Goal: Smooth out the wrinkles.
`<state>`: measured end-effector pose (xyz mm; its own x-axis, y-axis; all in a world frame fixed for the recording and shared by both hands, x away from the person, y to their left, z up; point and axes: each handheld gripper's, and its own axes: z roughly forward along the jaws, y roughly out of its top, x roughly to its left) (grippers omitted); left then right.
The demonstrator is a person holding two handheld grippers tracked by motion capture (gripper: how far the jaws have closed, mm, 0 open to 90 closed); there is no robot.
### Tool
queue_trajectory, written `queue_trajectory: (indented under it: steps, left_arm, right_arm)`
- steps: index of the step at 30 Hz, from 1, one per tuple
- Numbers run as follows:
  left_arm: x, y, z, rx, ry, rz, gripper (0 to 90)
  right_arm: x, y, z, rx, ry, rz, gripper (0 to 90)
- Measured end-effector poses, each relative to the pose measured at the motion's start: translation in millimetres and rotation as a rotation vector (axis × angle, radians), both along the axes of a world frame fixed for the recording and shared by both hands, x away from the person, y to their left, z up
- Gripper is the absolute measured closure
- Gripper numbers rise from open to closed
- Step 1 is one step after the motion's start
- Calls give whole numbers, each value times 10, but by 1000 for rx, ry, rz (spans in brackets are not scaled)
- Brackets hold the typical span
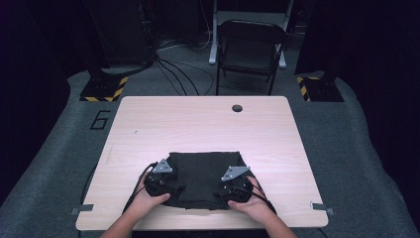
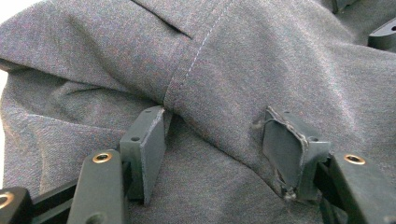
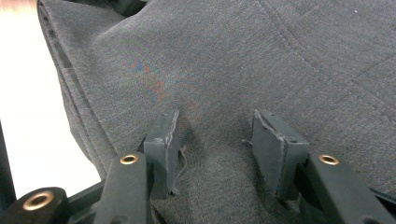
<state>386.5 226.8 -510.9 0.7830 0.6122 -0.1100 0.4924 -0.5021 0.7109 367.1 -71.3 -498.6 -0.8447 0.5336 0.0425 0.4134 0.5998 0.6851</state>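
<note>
Lying flat on the near half of the table [image 1: 208,119], between the person's two hands, is a folded dark cloth [image 1: 205,173], grey in the close views, with a stitched seam running across it in the left gripper view. Its near edge sits close to the table's front edge.

Left gripper [image 1: 161,184] rests on the cloth's near left corner, held in the left hand [image 1: 148,197]. In the left gripper view its jaws stand apart with the pads pressed down onto the fabric on either side of the seam; cloth lies between them, but the pads do not pinch it.

Right gripper [image 1: 233,188] rests on the near right corner, held in the right hand [image 1: 252,201]. In the right gripper view its jaws also stand apart, pads down on the fabric near the cloth's folded edge, with pale table surface showing beside it. A slight ridge of cloth appears to rise between the pads, though the view is too dim to be sure.

Beyond the table stands a dark folding chair [image 1: 250,47] on a grey floor mat [image 1: 346,148], with cables trailing past it.
</note>
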Motion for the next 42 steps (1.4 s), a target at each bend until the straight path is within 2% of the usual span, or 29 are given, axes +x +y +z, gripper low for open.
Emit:
queue_trajectory:
  steps: [5, 6, 14, 25, 28, 37, 42]
  left_arm:
    - [-2, 6, -13, -5, -4, 0, 393]
    - [-2, 7, -19, -10, -5, 2, 393]
    - [9, 28, -47, -39, 11, 10, 393]
    - [-2, 22, -60, -48, 1, 22, 394]
    - [-1, 29, -51, -44, 10, 15, 394]
    - [-20, 29, -42, -48, 3, 33, 393]
    - [-31, 56, 12, -67, 18, 44, 391]
  right_arm:
    - [4, 1, -12, 13, -9, -5, 514]
    - [6, -5, -2, 4, 8, 0, 514]
    - [9, -12, -10, 16, 5, -1, 513]
    - [16, -12, 0, 26, 23, -8, 493]
    - [22, -18, 36, 33, 41, -6, 480]
    - [-1, -33, 150, 52, 27, -7, 476]
    - [-5, -61, 210, 71, 26, -17, 472]
